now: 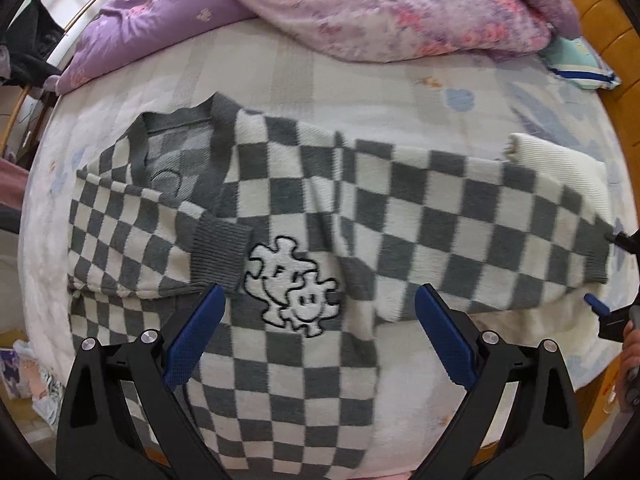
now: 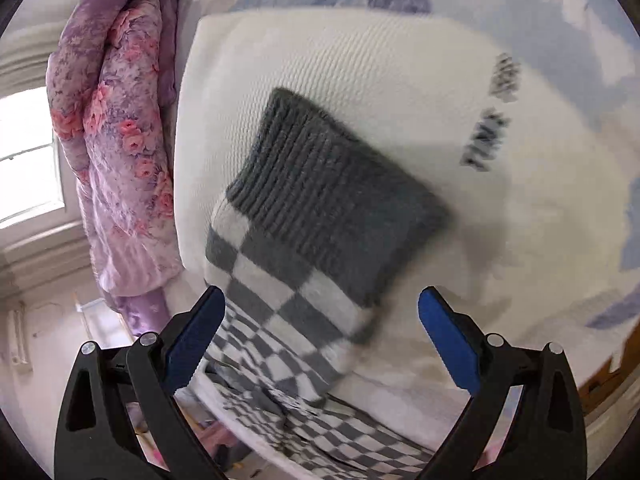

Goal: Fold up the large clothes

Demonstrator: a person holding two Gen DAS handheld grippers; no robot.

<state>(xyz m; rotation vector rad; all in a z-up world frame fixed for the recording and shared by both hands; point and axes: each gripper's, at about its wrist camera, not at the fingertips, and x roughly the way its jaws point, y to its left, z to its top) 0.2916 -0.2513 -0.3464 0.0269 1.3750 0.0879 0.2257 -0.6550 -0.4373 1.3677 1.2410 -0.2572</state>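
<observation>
The grey-and-white checked knit cardigan (image 1: 304,208) lies flat on the pale patterned bed sheet (image 1: 360,80), its long axis running left to right. Its left sleeve is already folded across the chest, and the grey ribbed cuff (image 1: 218,254) lies just ahead of the left gripper (image 1: 320,320), whose jaws are wide open and empty. The right sleeve's ribbed cuff (image 2: 332,196) rests on a folded white ribbed garment (image 2: 360,80), directly ahead of the right gripper (image 2: 322,322), which is also wide open, holds nothing and is the nearer.

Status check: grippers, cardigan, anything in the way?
Left gripper open above cardigan. Right gripper open before outstretched sleeve cuff. White garment beneath that cuff.
</observation>
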